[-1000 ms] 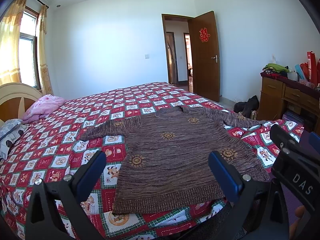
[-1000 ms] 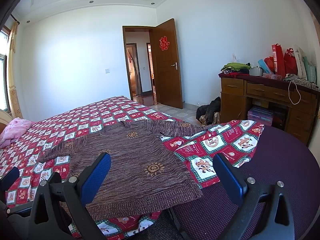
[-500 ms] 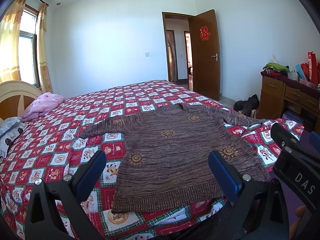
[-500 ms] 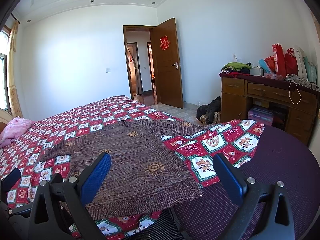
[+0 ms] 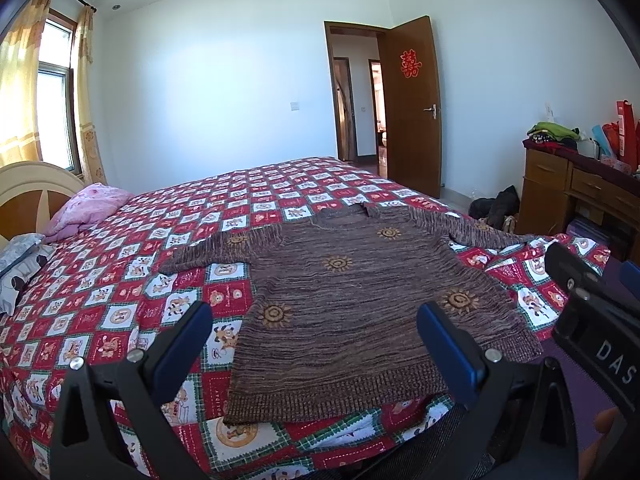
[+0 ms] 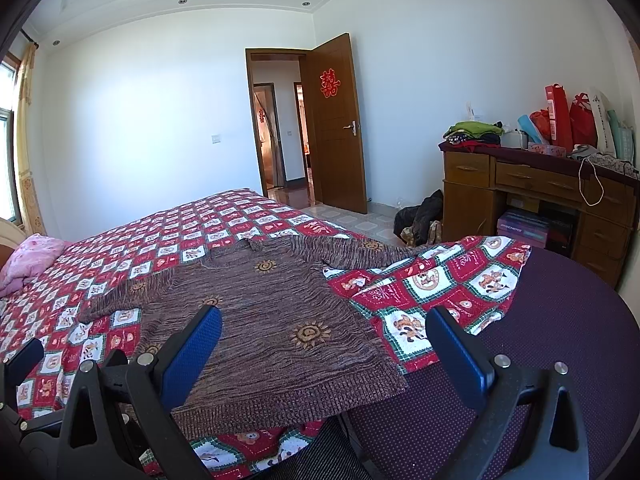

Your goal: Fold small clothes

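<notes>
Here, brown knit sweater (image 5: 360, 308) lies flat, both sleeves spread, on red patchwork quilt (image 5: 120, 288), filling centre of both wrist views; hem nearest cameras at lower centre. Left gripper (image 5: 312, 344) at frame bottom, blue pads wide apart, holding nothing, above hem. Right gripper (image 6: 324, 344) likewise spread, empty, over sweater's right edge. Pink pillow (image 5: 88, 208) left, wooden desk (image 6: 540, 188) right

Brown sweater (image 6: 260, 320) flat on checkered bedspread (image 6: 440, 280), right claw (image 6: 324, 344) agape above hem.
</notes>
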The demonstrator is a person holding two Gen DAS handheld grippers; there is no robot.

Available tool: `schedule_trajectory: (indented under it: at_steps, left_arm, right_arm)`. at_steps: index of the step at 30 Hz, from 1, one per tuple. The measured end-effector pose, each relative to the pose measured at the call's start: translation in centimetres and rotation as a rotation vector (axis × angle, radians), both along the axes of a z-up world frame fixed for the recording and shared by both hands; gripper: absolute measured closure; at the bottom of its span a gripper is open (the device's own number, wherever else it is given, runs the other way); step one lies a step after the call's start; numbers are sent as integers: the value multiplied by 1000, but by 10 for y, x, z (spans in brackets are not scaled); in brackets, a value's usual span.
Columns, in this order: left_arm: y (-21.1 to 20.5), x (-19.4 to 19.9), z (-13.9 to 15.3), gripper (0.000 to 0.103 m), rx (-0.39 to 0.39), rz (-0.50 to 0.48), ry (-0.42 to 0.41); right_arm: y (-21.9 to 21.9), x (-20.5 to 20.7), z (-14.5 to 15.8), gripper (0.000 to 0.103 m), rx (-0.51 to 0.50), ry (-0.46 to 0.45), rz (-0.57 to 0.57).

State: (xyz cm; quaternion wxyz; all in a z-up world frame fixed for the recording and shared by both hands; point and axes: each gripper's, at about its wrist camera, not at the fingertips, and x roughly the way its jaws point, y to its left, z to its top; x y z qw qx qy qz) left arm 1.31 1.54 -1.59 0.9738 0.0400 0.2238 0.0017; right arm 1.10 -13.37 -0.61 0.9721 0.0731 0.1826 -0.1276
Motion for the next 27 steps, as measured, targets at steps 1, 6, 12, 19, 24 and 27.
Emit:
schedule_trajectory:
  at_steps: [1,6,12,19,24,27]
  left_arm:
    - [0,0,0,0,0,1,1]
    - [2,1,0,0,-3,0,2]
    - [4,8,-4,0,-3,4,22]
    - [15,25,-7,0,-6,45,36]
    - [19,47,-18,0,2,60,73]
    - [26,70,-32,0,-26,48,140]
  right_arm:
    - [0,0,0,1,-2,1,0]
    - [-1,1,-1,1,-3,5,2]
    - [-7,5,-5,1,12,17,-8]
    - [-13,17,-16,1,11,46,-16]
    - [-21,34,-28,1,16,72,-5]
    - [-42,54,-45,1,73,126,6]
